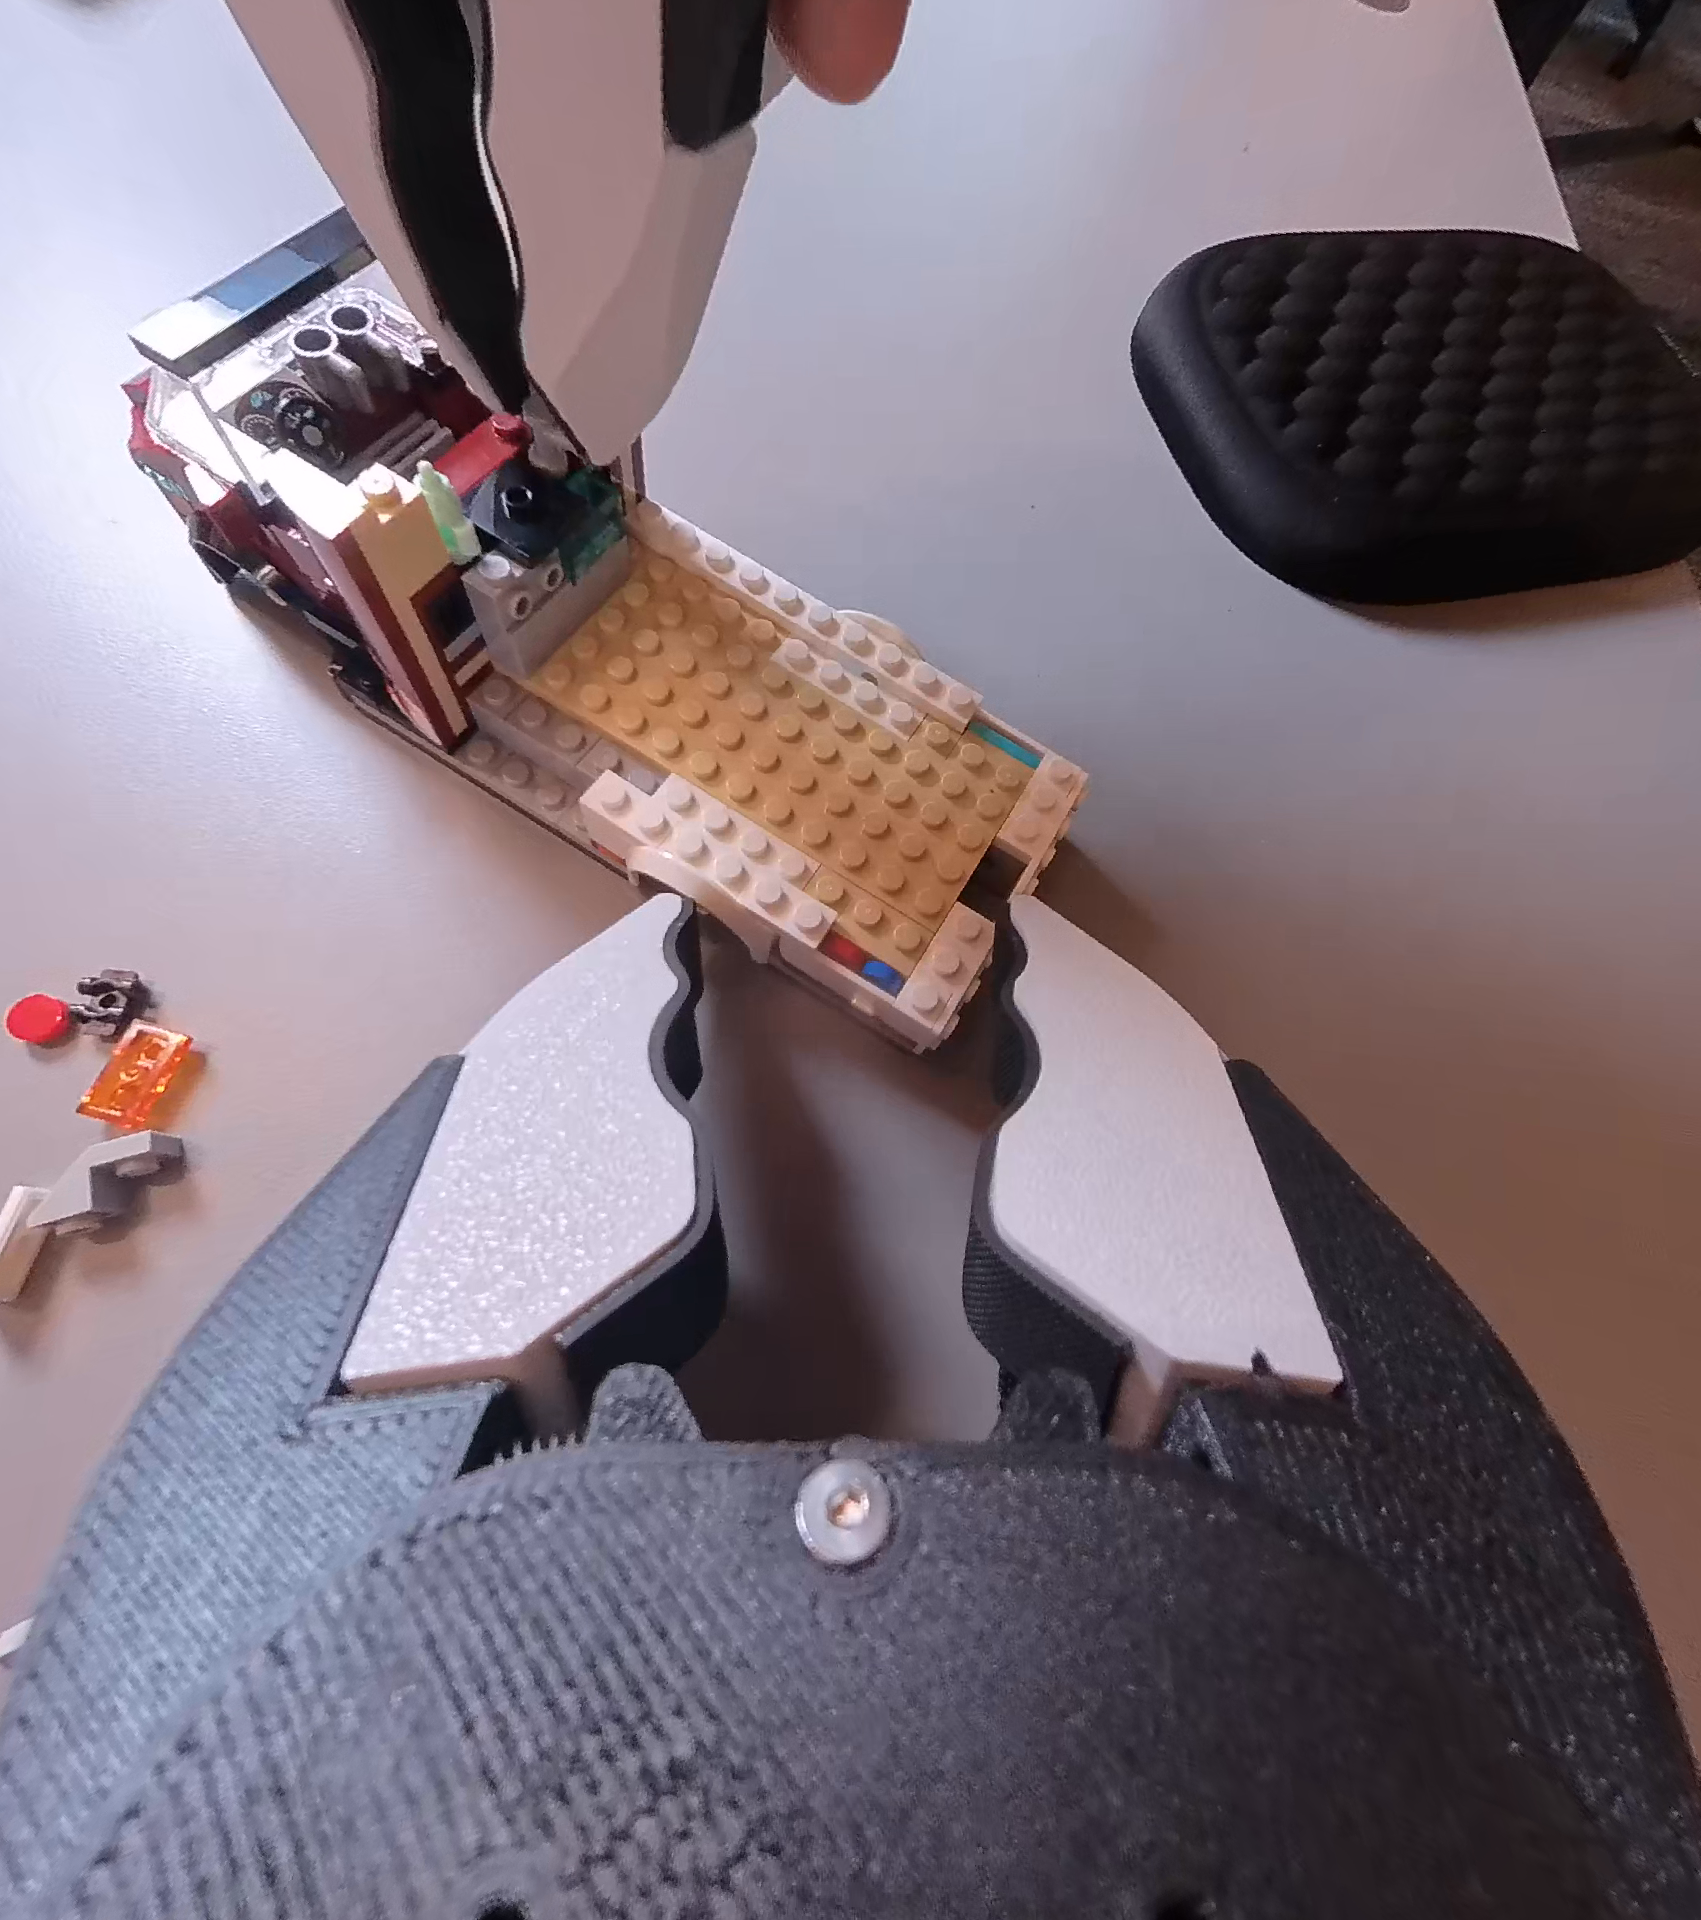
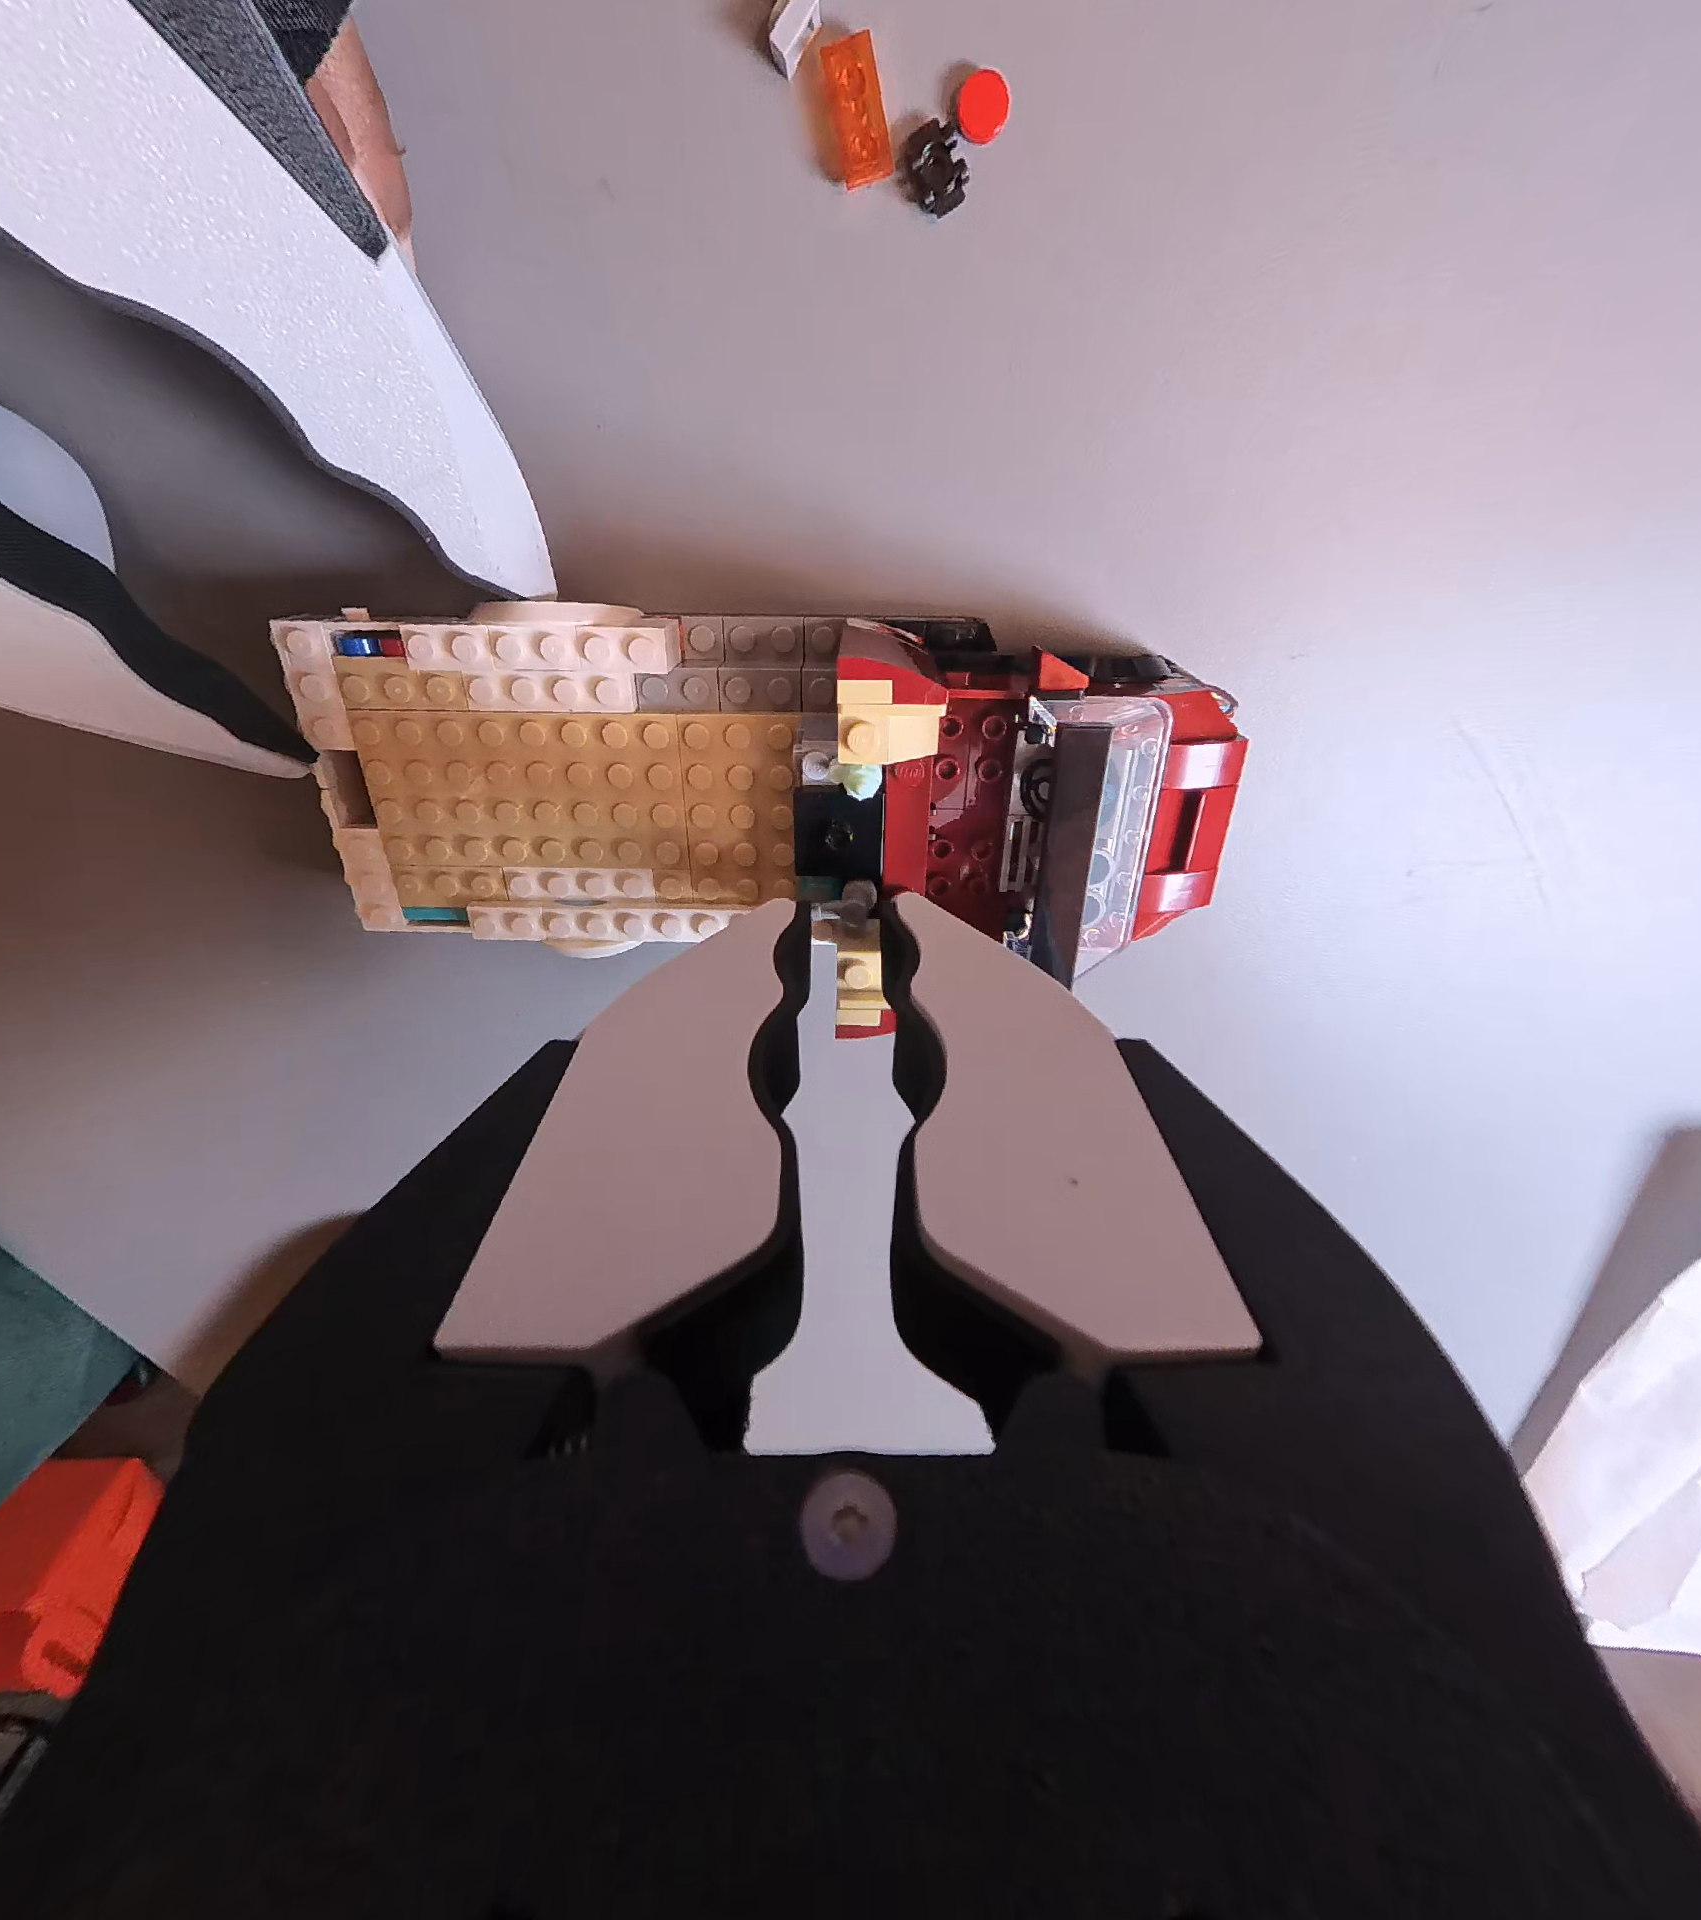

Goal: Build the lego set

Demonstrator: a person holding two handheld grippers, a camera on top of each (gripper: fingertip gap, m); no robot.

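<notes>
The left gripper (image 1: 846, 914) brackets the rear corner of the lego truck (image 1: 773, 748) on the tabletop (image 1: 1241, 935), jaws wide. Only the right wrist view shows the right gripper (image 2: 841, 909) narrowed around a small grey piece (image 2: 861, 902) behind the red cab (image 2: 1178, 810). Beyond lie loose pieces (image 2: 856, 125).

No readable text, labels or numbers anywhere; lego studs too small to read.

Right gripper (image 2: 838, 906) jaws pinch a small grey piece (image 2: 860, 900) on the lego truck (image 2: 576, 790).
</notes>
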